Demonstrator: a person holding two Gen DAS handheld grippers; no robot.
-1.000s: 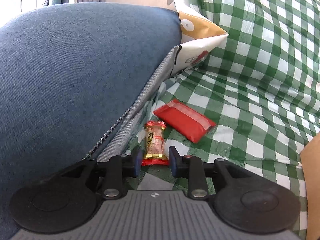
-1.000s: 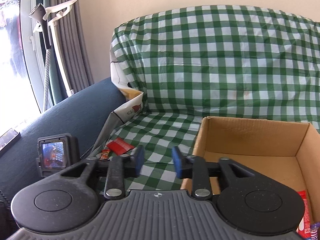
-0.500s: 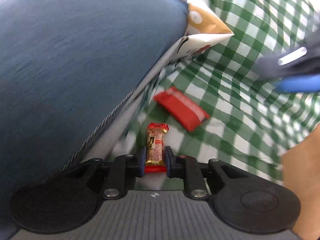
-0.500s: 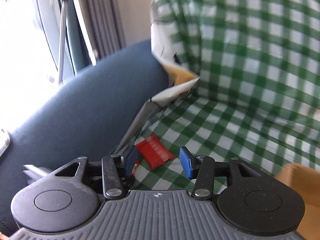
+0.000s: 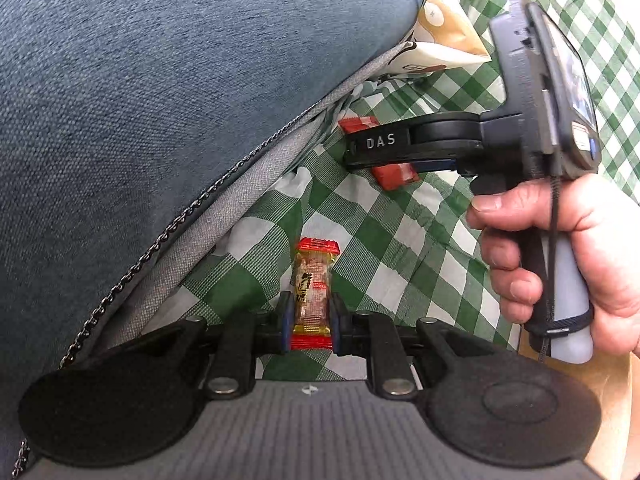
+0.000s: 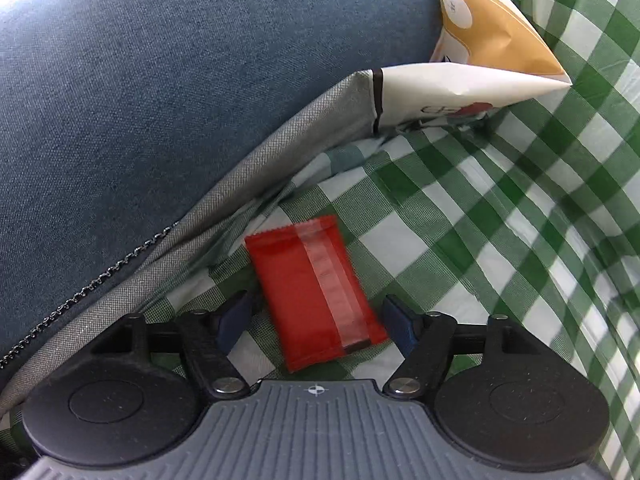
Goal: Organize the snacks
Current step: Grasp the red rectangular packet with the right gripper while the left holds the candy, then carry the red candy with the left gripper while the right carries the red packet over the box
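My left gripper (image 5: 308, 326) is shut on a small clear candy packet with red ends (image 5: 314, 292), held just above the green checked cloth (image 5: 384, 248). A flat red snack packet (image 6: 316, 290) lies on the cloth beside the blue cushion. My right gripper (image 6: 316, 322) straddles it, its jaws opening, pads clear of the packet on both sides. In the left wrist view the right gripper (image 5: 360, 148) reaches in from the right over the red packet (image 5: 394, 174), held by a hand (image 5: 560, 248).
A blue sofa cushion (image 5: 160, 80) with a grey zip edge (image 6: 224, 216) fills the left. A white and orange snack bag (image 6: 480, 68) is wedged at the back corner. A cardboard edge (image 5: 624, 392) shows at the far right of the left wrist view.
The left gripper closed on the candy packet and lifted it slightly. The right gripper swung from the cardboard box down over the red packet, with its jaws spreading wider.
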